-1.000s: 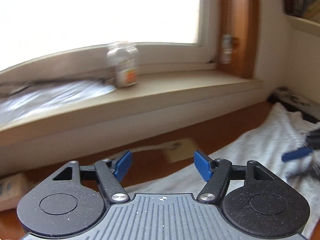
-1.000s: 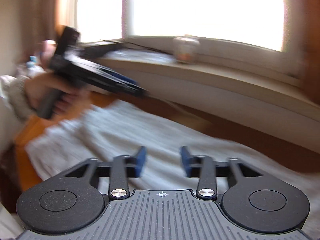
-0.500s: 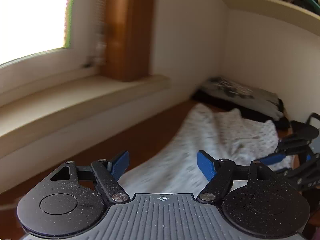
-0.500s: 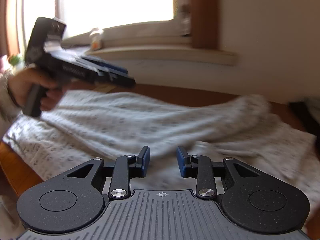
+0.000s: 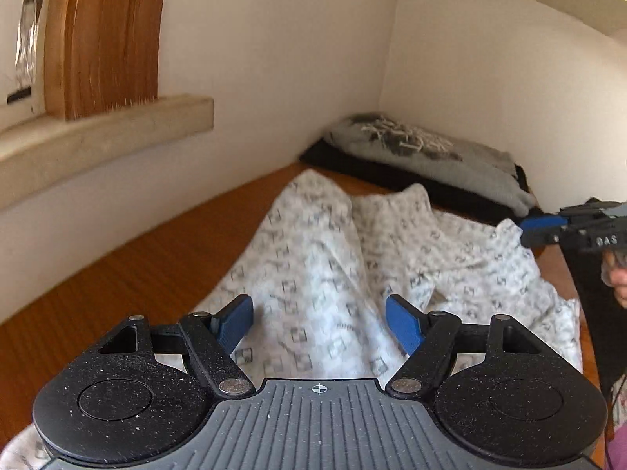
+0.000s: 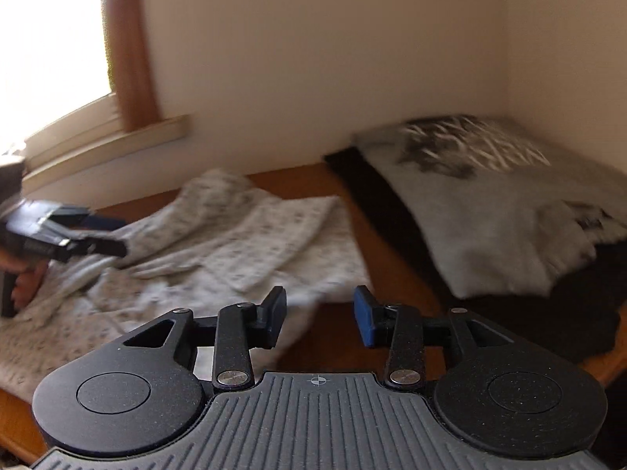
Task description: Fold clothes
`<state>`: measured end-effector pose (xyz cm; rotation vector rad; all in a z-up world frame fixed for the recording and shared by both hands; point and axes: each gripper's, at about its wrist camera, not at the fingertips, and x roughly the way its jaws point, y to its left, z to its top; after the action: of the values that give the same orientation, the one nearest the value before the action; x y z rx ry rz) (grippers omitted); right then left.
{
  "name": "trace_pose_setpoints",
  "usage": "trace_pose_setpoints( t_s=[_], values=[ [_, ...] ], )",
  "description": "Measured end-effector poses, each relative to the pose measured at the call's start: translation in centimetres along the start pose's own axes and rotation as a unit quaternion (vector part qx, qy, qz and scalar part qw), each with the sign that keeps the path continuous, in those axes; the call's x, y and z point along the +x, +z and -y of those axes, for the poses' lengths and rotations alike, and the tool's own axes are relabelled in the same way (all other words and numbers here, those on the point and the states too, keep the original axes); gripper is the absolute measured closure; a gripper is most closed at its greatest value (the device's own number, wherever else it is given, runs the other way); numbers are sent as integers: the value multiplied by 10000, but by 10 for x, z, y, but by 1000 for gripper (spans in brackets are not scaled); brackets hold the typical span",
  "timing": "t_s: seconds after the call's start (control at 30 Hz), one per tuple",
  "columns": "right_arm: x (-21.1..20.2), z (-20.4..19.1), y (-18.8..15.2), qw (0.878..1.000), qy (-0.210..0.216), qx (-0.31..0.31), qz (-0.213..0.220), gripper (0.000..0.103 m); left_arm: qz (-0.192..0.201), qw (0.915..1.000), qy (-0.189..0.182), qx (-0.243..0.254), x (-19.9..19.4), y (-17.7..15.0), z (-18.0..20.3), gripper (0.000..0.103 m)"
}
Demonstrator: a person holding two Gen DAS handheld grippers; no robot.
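Two grippers: you are holding both above the patterned garment (image 5: pixel 313 274), and neither is gripping anything.
Garment: it is lying rumpled on the wooden table (image 5: pixel 129 274), with a raised ridge running away from your left side.
Left gripper (image 5: pixel 318 325): its jaws are standing wide, straddling that ridge without pinching it.
Right gripper (image 6: pixel 318 313): its jaws are standing moderately apart over the garment's near right edge, where cloth is giving way to bare wood.
Step in hand: judging by the poses, you are reaching for two edge points.
Doing it well: you are best picking a single layer at each corner, keeping the pull even.
Watch: the folded grey garment (image 6: pixel 490 215) is sitting just beside your right side; avoid dragging it.
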<state>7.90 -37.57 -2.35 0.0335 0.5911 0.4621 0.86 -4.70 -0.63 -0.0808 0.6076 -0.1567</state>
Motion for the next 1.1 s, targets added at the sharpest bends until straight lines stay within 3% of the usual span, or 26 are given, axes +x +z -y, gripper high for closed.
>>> trace_pose_setpoints(
  t_s=[0.2,0.43,0.47,0.57,0.67,0.8,0.9,1.1],
  values=[
    [10,23,-6,9968,409,687,-85,55,-120,9997,187,55,4,0,2,25],
    [34,22,4,9897,658,1263,-169,56,-58,9996,278,21,1,-2,1,25],
    [36,19,5,9898,666,1249,-176,57,-75,9995,292,28,2,-2,2,25],
    [42,7,4,9924,634,1026,-230,82,-131,9994,322,50,4,-1,2,24],
    [41,-3,4,9956,533,770,-102,93,-107,9994,325,29,3,-1,2,24],
    [31,-19,11,9973,539,434,230,94,65,9991,330,-246,-3,12,6,24],
    [22,-37,14,9974,635,53,335,94,274,9976,67,-633,-3,33,12,24],
    [19,-63,3,9956,743,-421,374,94,296,9967,-177,-734,33,82,49,24]
  ],
)
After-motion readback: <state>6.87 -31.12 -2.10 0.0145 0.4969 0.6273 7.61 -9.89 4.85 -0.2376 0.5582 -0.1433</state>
